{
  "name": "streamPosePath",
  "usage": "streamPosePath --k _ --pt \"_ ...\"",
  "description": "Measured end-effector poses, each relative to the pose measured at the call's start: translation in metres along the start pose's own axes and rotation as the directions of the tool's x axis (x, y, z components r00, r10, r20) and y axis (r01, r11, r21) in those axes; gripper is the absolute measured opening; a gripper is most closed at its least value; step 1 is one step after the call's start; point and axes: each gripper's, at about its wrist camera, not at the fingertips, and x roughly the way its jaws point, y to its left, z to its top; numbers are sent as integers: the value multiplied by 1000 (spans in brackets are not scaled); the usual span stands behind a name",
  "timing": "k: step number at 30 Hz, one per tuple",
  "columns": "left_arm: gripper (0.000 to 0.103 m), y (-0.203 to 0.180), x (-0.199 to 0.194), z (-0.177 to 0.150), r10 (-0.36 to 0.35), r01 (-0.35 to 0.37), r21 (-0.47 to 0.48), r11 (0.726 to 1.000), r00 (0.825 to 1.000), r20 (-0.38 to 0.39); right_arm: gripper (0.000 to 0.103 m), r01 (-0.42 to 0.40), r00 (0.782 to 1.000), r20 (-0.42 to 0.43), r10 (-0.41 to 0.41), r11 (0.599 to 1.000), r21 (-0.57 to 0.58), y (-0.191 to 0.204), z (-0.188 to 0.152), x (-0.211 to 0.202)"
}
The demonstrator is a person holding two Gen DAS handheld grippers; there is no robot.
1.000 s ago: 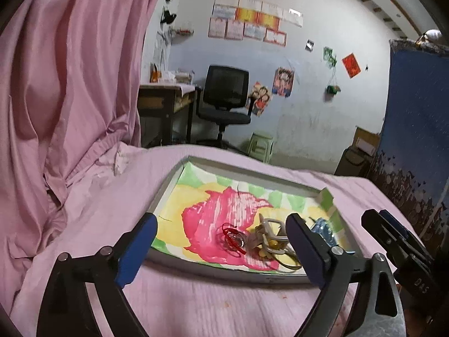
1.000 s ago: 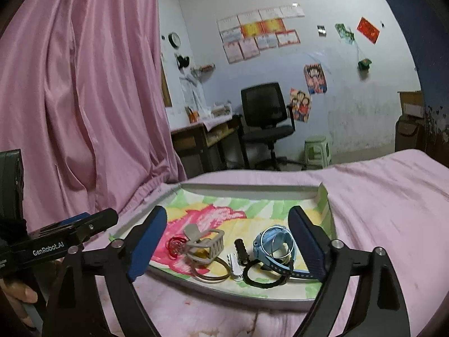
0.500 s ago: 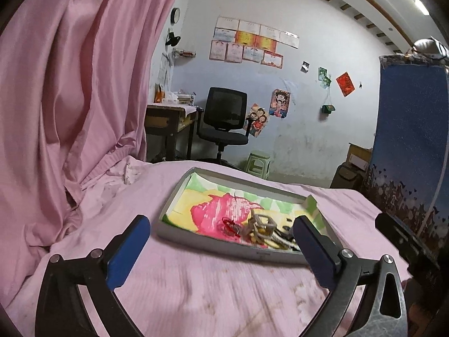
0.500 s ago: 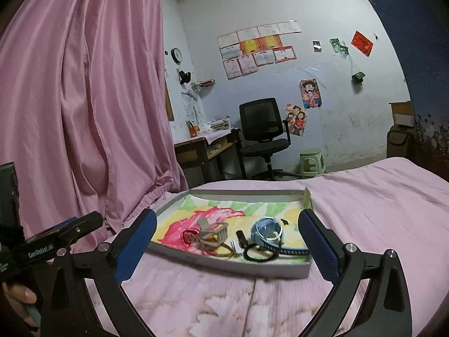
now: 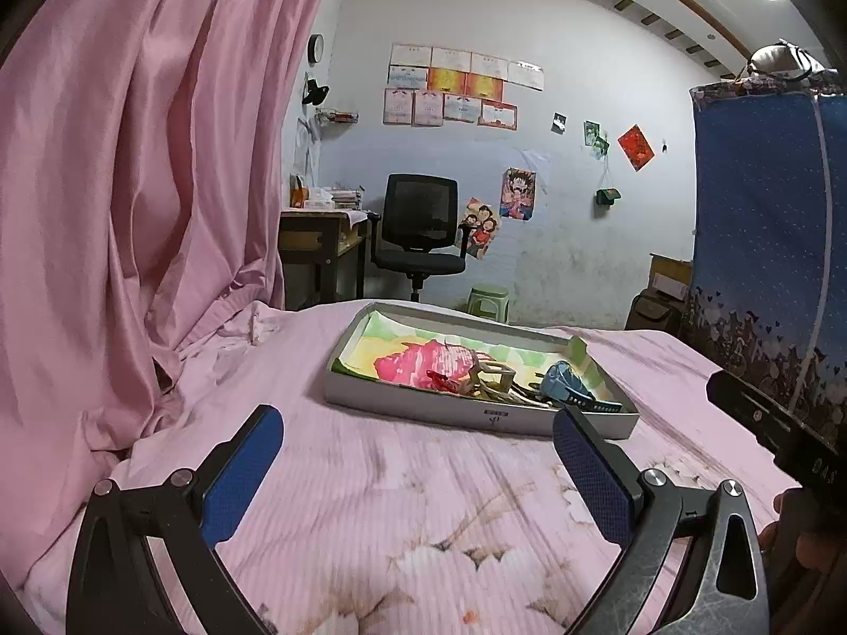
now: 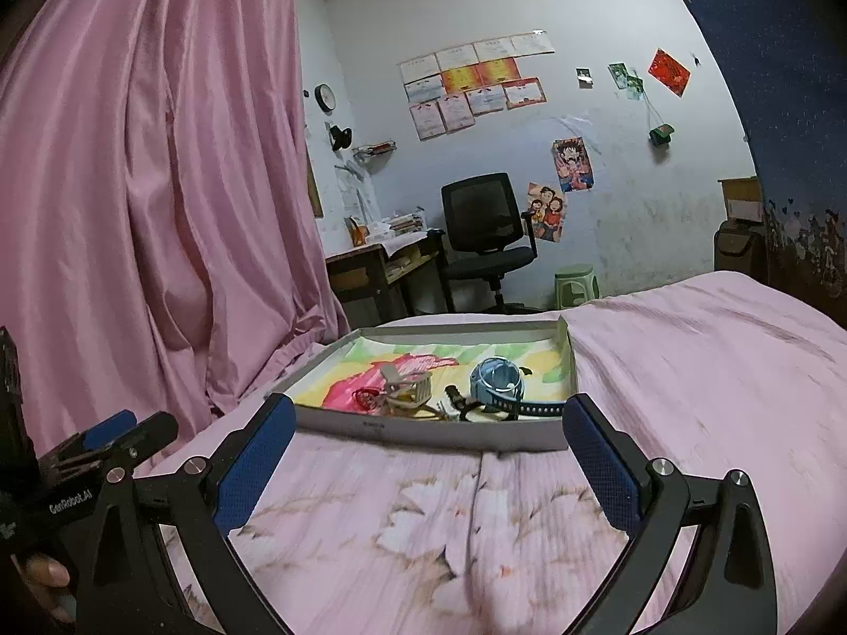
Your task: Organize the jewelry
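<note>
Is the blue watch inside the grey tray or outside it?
Inside: the blue watch lies within the shallow grey tray's walls, beside other jewelry.

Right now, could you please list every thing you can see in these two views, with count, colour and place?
tray: 1, grey, colourful lining, on the bed
watch: 1, blue, right part of tray
hair clip: 1, beige, middle of tray
small red item: 1, left of the clip; kind unclear
bed sheet: 1, pink, floral
curtain: 1, pink, left
office chair: 1, black, by the wall
stool: 1, green, beside chair
desk: 1, wooden
left gripper: open, empty
right gripper: open, empty
</note>
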Motion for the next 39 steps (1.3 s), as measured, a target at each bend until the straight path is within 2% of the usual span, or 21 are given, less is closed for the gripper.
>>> streamPosePath --k 21,39 --pt "102 16 -45 -27 31 -31 -26 999 999 15 100 5 1000 -21 -6 999 -46 16 -27 -45" --pt "102 31 -42 -52 48 -49 -38 998 999 -14 100 33 996 -77 -39 996 -82 24 -41 -37"
